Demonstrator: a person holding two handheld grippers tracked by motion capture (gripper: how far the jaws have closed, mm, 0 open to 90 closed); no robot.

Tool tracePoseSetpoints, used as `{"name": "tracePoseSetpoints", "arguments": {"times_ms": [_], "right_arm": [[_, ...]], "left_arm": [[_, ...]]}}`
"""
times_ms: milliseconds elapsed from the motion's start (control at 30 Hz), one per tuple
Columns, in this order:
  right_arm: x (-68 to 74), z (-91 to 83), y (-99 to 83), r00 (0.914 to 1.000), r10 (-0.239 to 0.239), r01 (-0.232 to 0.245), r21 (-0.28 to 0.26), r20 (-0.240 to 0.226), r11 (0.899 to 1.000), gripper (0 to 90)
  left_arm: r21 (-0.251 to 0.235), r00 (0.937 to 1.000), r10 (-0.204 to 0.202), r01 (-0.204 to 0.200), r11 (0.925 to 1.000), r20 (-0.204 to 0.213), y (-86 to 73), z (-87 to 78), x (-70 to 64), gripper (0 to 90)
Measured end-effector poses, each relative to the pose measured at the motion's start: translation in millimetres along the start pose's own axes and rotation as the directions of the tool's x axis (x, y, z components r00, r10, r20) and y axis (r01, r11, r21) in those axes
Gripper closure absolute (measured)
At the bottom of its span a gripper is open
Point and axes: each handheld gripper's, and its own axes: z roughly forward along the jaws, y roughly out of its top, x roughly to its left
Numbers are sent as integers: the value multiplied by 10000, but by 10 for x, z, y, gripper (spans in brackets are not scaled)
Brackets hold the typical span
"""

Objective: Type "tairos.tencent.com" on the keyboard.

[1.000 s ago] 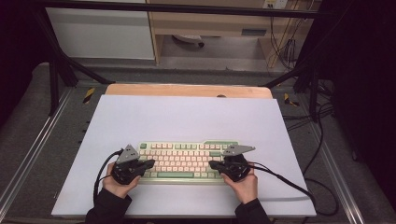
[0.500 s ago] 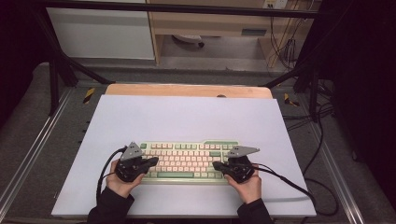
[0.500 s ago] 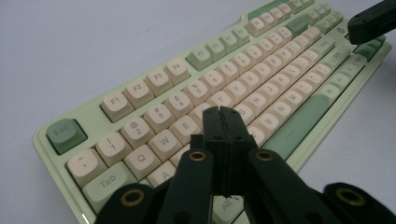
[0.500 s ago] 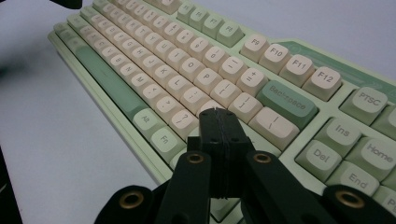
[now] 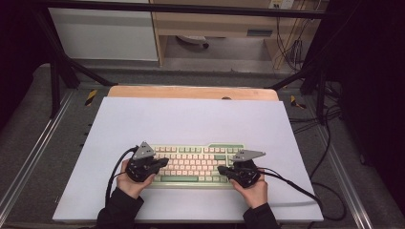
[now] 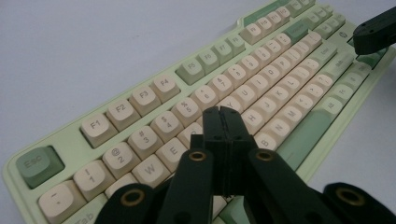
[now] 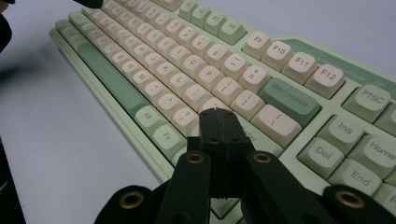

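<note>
The green-and-cream keyboard [image 5: 191, 164] lay in the lower centre of the high view on the white table [image 5: 191, 119], unmoved since half a second earlier. The left gripper [image 6: 221, 112], jaws pressed together, hovered over the letter rows, barely shifted. The right gripper [image 7: 215, 113], likewise closed, had edged slightly lower, above the keys near Backspace

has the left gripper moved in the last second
Yes. The left gripper has shifted slightly right along the keyboard, further in over its left-hand keys.
</note>
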Motion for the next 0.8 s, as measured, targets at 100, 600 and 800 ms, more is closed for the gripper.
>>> {"name": "tracePoseSetpoints", "arguments": {"times_ms": [100,600,800], "right_arm": [[-1,0,-1,10000,-12,12,4,-1,10000,900],[-4,0,-2,10000,-3,3,9,-33,10000,900],[-7,-6,-3,10000,34,-34,8,-27,10000,900]], "left_arm": [[65,10000,26,-26,10000,26,26,63,-20,900],[371,9999,56,-51,9993,-127,65,319,-47,900],[382,9998,61,-54,9993,-181,50,355,-31,900]]}}
